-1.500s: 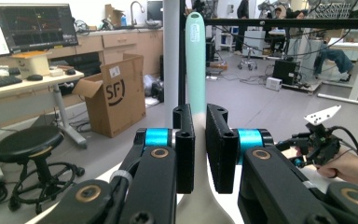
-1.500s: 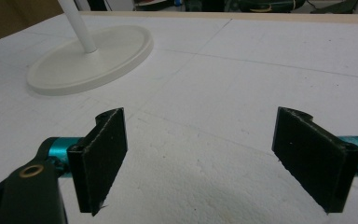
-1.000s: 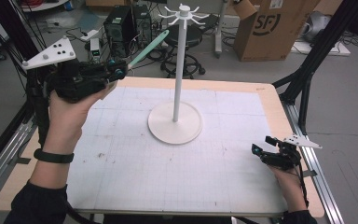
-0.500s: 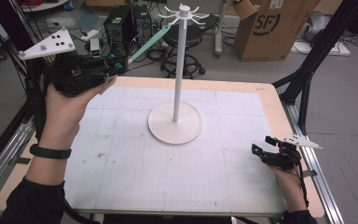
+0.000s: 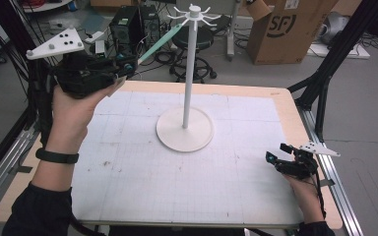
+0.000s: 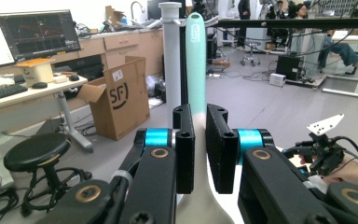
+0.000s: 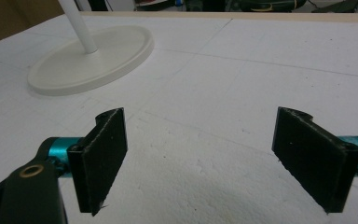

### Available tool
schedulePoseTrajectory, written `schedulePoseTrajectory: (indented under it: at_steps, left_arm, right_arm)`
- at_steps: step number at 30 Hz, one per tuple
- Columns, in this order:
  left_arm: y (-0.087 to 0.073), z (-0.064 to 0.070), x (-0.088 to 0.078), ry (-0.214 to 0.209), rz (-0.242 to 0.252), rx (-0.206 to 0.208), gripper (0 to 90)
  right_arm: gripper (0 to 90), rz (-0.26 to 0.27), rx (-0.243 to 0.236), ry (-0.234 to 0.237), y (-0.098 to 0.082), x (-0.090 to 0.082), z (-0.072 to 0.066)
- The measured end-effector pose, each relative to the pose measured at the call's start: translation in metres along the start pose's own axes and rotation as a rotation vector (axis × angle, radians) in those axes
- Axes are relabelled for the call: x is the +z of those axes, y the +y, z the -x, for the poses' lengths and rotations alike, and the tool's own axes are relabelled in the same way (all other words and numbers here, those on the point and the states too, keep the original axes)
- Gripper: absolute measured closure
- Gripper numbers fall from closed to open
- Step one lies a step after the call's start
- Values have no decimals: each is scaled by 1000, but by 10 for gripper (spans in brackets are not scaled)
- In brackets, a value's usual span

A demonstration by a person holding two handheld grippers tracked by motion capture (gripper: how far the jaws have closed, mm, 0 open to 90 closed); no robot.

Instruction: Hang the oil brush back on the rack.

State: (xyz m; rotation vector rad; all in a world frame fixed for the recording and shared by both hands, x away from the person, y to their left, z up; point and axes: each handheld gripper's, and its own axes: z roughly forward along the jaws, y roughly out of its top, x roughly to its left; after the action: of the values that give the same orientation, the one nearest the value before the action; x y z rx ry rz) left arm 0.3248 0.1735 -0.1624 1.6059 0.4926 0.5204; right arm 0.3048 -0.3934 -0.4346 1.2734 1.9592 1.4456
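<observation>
A white stand with a round base and a ring of hooks at its top rises from the middle of the white mat. My left gripper is held high at the back left, shut on a long mint-green utensil whose tip reaches up to just left of the hooks. In the left gripper view the utensil stands between the jaws, right beside the stand's pole. My right gripper rests low at the mat's right edge, open and empty.
The gridded white mat covers a wooden table. Behind the table are a black stool, a cardboard box and computer cases. A black frame leg stands at the right rear corner.
My left gripper has lifted and carried the utensil up, bringing its tip closer to the stand's hooks. The right gripper has stayed where it was.
</observation>
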Motion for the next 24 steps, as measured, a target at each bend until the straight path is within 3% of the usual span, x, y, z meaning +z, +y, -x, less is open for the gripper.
schedulePoseTrajectory:
  at_steps: [9, 14, 24]
  left_arm:
    - [3, 2, 3, 10, 10, 11, 823]
    - [2, 0, 5, 30, -11, 22, 823]
    - [-2, -3, 3, 25, -9, 10, 823]
  right_arm:
    - [173, 1, 0, 3, 0, 0, 0]
    - [173, 1, 2, 3, 0, 0, 0]
    - [173, 4, -1, 6, 0, 0, 0]
